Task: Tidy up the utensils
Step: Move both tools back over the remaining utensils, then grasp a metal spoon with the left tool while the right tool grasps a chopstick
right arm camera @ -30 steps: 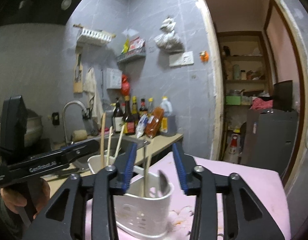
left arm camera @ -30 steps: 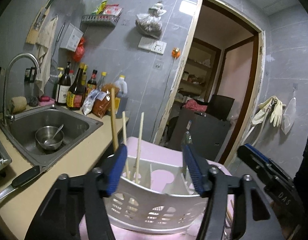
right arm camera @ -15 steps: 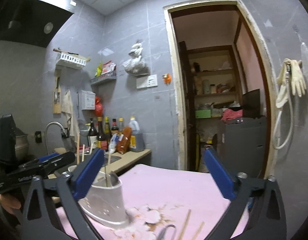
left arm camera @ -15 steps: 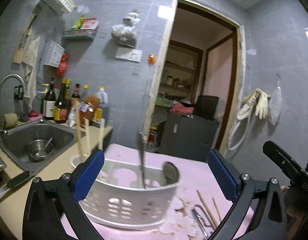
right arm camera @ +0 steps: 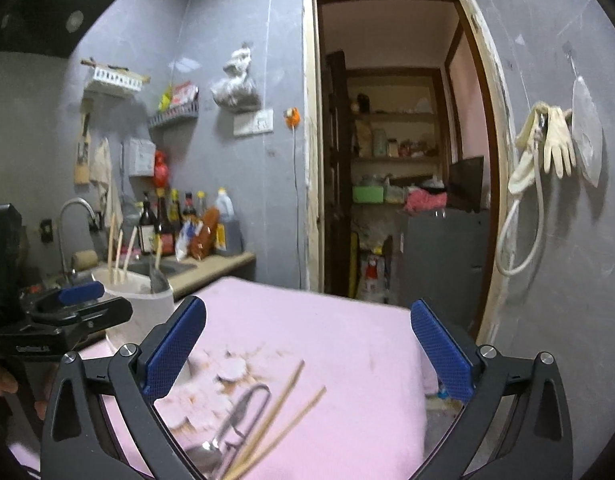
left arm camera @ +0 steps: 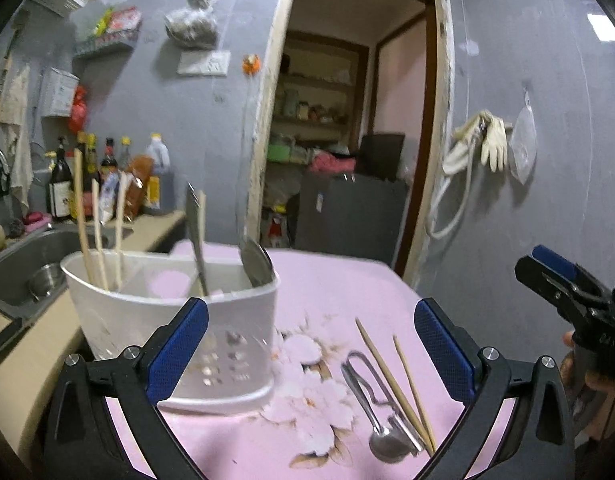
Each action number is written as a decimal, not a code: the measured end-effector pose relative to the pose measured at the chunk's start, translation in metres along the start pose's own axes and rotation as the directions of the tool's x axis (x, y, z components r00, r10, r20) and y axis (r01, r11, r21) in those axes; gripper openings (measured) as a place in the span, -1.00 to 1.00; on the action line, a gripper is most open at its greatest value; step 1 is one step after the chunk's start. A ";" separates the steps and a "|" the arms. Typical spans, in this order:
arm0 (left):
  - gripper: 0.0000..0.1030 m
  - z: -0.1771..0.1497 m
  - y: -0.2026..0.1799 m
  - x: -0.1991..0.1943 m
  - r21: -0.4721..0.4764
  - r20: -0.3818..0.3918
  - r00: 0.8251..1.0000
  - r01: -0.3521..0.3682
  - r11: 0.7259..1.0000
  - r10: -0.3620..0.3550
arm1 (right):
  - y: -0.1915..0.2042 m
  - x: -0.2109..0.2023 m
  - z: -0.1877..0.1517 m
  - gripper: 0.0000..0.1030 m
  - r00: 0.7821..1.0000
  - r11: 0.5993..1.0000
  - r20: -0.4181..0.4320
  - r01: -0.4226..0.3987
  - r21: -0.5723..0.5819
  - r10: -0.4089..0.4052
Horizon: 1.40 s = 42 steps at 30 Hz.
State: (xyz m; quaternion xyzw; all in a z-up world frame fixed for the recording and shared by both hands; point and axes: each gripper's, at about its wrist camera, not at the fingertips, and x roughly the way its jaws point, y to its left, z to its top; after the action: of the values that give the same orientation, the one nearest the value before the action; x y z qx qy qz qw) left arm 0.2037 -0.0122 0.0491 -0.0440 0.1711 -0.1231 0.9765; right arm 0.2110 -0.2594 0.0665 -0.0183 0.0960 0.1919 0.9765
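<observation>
While both grippers, left (left arm camera: 310,345) and right (right arm camera: 307,347), gape wide and empty, two chopsticks (left arm camera: 395,380) and a spoon (left arm camera: 377,420) lie on the pink cloth (left arm camera: 339,288) beside the holder (left arm camera: 175,320); chopsticks look light, stiff, slippery; pinch mid-shaft.

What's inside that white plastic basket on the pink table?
In the white basket stand three wooden chopsticks at the left end, and further right another chopstick with metal cutlery. The basket's wall hides their lower ends and the bottom.
</observation>
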 end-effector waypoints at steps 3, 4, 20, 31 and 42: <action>0.96 -0.009 -0.003 0.011 -0.005 -0.073 0.997 0.023 1.000 -0.023 | -0.004 0.005 -0.006 1.00 0.999 1.000 -0.047 -0.001 -0.012 0.000; 0.96 -0.011 -0.004 0.015 -0.006 -0.094 0.995 0.031 0.999 -0.032 | -0.006 0.008 -0.008 1.00 0.997 1.000 -0.071 -0.004 -0.022 0.002; 0.74 -0.037 -0.027 0.061 0.071 -0.372 0.926 0.099 0.993 -0.065 | -0.019 0.072 -0.043 -0.03 0.893 0.993 -0.441 -0.114 -0.025 0.091; -0.18 -0.048 -0.028 0.111 0.004 -0.587 0.801 0.152 0.988 -0.121 | -0.017 0.118 -0.060 -0.38 0.793 0.987 -0.591 -0.155 0.044 0.150; -0.35 -0.044 -0.031 0.136 0.038 -0.636 0.765 0.158 0.987 -0.098 | -0.017 0.147 -0.069 -0.40 0.725 0.983 -0.667 -0.170 0.064 0.168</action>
State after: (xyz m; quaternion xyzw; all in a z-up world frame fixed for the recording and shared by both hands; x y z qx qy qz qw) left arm 0.3059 -0.0785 -0.0325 0.0318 0.4800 -0.2047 0.8525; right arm 0.3380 -0.2255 -0.0301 -0.0782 0.4414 0.2607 0.8550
